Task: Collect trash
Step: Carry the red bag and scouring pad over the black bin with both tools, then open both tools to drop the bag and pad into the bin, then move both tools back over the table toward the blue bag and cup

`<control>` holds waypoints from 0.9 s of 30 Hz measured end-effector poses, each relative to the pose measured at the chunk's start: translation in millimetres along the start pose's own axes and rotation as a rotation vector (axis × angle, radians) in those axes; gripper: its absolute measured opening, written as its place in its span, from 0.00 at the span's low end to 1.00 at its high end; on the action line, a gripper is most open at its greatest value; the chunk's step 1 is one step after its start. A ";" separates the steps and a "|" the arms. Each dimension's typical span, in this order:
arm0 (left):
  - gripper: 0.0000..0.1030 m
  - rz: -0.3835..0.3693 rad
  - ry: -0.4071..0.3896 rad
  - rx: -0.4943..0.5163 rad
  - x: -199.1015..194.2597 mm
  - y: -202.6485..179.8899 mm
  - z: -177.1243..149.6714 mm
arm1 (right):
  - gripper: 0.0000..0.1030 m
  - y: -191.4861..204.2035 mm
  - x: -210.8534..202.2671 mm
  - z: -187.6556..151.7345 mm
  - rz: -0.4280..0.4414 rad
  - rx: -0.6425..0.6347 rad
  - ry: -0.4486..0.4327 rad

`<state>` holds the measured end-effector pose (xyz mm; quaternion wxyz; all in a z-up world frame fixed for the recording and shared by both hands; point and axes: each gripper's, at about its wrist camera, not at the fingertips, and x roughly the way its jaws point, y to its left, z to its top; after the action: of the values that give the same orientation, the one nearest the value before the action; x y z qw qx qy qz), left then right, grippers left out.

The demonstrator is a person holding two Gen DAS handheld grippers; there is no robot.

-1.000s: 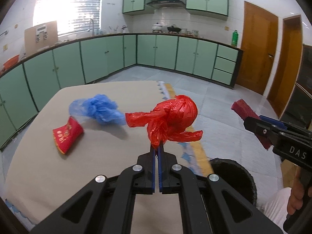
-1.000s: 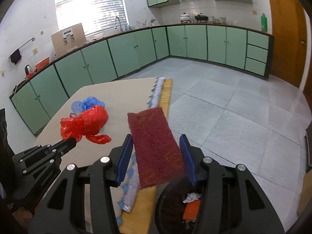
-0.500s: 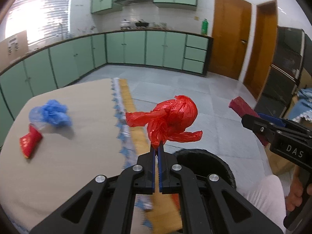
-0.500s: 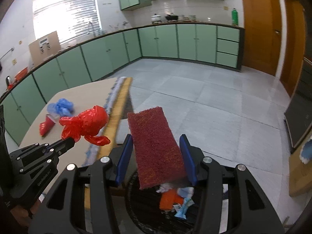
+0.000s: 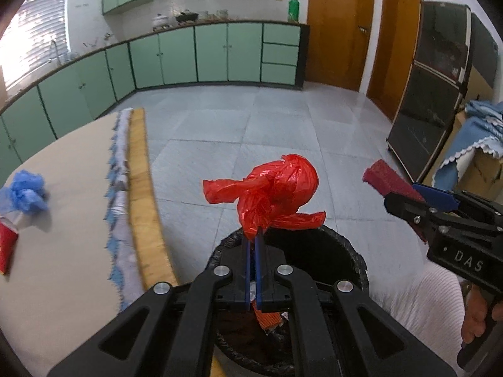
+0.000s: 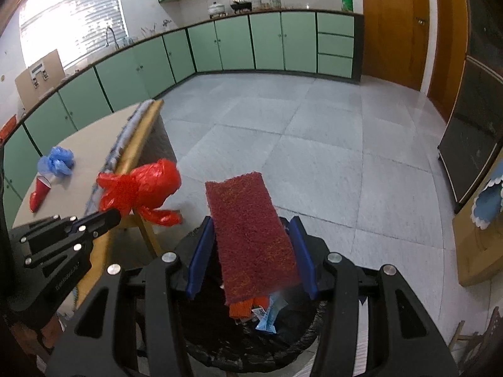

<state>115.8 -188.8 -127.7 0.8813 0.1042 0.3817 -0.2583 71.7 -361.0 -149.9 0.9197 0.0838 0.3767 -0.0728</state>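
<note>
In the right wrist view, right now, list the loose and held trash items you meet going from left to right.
red cup → blue plastic bag → red plastic bag held by the left gripper → dark red scouring pad between the right gripper's fingers.

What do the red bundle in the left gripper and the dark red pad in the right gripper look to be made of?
Red bundle: thin plastic film, probably a knotted bag; glossy, crinkled, translucent at the edges.
Dark red pad: looks like a coarse fibrous scouring pad; matte, rough speckled surface, holding flat and stiff.

Red cup [image 5: 7, 248] cut by the left edge; bin [image 6: 201, 339] contents largely behind gripper frames.
</note>
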 end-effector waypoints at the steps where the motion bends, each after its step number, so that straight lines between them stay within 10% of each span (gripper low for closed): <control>1: 0.03 -0.002 0.006 0.002 1.9 -0.6 -1.7 | 0.47 -1.0 3.4 -0.5 -0.002 0.000 0.006; 7: 0.32 -0.054 0.041 -0.013 19.5 2.7 1.2 | 0.65 -10.0 24.1 -6.8 -0.030 -0.005 0.054; 15: 0.42 -0.031 -0.007 -0.053 2.7 21.3 5.2 | 0.92 -19.1 21.2 -4.8 -0.095 0.012 0.002; 27: 0.72 0.127 -0.164 -0.184 -65.9 98.3 4.8 | 0.95 30.7 -6.1 21.2 0.079 0.012 -0.104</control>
<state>133.4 -82.8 -77.9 0.9300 0.0256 0.3230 -0.1734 87.9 -335.0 -127.7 0.9396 0.1002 0.3243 -0.0432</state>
